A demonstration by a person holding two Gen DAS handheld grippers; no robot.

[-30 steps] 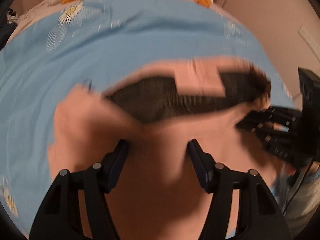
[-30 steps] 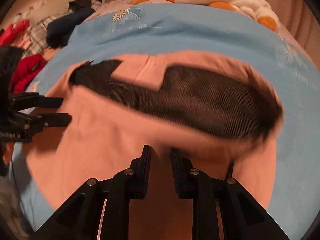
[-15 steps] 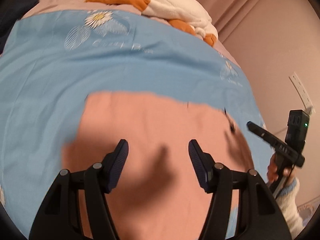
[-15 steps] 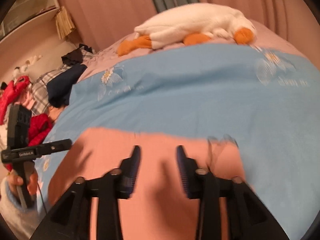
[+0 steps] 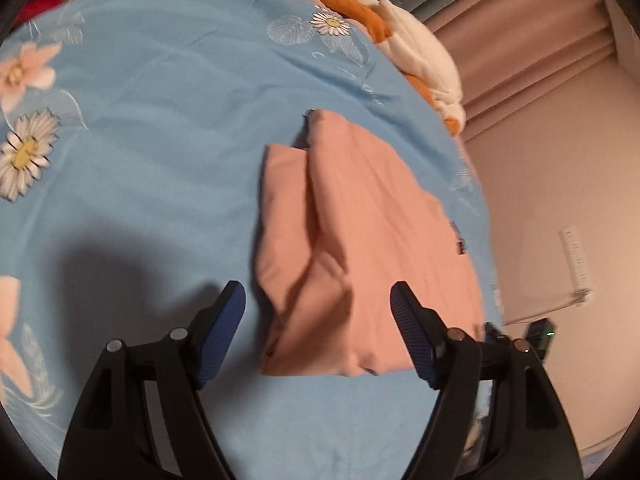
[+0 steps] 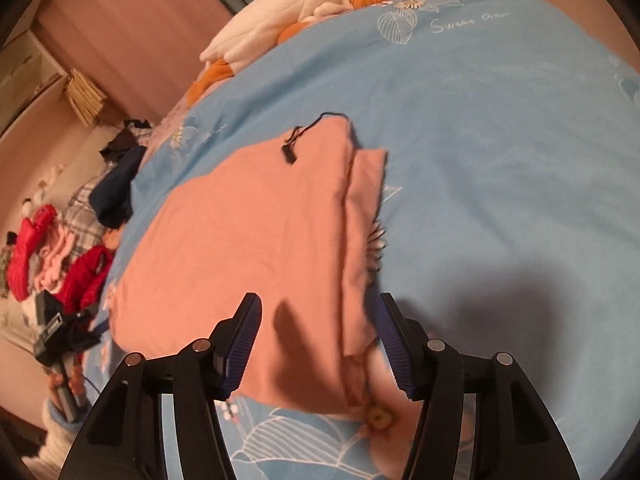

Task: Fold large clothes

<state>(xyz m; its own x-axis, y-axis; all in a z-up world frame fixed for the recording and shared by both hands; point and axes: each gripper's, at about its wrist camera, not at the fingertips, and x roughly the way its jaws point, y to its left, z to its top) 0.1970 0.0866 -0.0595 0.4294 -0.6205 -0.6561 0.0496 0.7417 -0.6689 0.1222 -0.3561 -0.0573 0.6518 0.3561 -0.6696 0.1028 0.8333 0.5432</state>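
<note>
The pink garment (image 5: 360,240) lies folded on the blue bedspread (image 5: 160,160), near the edge by the wall. Wide bare bedspread lies beside it; a plush duck (image 6: 288,36) sits at the far end, and a clothes pile (image 6: 80,240) lies off the other side. A black cord (image 6: 304,136) rests on the garment's far corner. The left gripper (image 5: 318,336) and right gripper (image 6: 318,340) both tilt down above the garment's near edge, jaws opening, released, pads clear of the cloth.
</note>
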